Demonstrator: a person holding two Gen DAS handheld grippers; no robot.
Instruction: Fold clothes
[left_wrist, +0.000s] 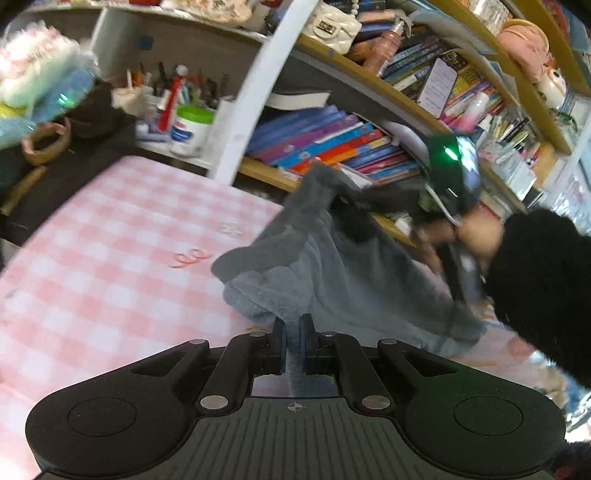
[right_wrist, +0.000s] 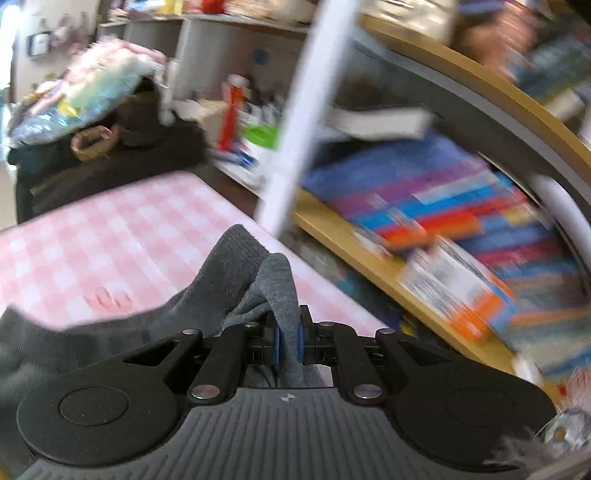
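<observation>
Here, spread widest: the pink checked cover (left_wrist: 110, 236), flat, running from the bookshelf (left_wrist: 332, 144) out toward both cameras, most of it bare on the side away from the shelf. Next in size: the grey garment (left_wrist: 332, 266), bunched and half lifted at the cover's shelf-side edge, 1 end hanging from each gripper. Strung between the 2 grips, so its long axis runs gripper to gripper, roughly along the shelf-side edge rather than out across the cover. Slack in the middle, sagging onto the cover, folds doubled over; which end is collar or hem cannot be told. From the garment, the open checked area lies away from the shelf, likely the way to carry and lay it. Then the hand (left_wrist: 476, 240) in a dark fuzzy sleeve (left_wrist: 543, 273), over the garment's shelf-side end. Smallest: the left gripper (left_wrist: 293, 332), jaws close together with a thin strip of grey cloth pinched between the blue pads, and the right gripper (right_wrist: 288, 334), clamped on a thicker fold of the same cloth that rises above its fingers. Neither nearer than the other: both already on the garment.
</observation>
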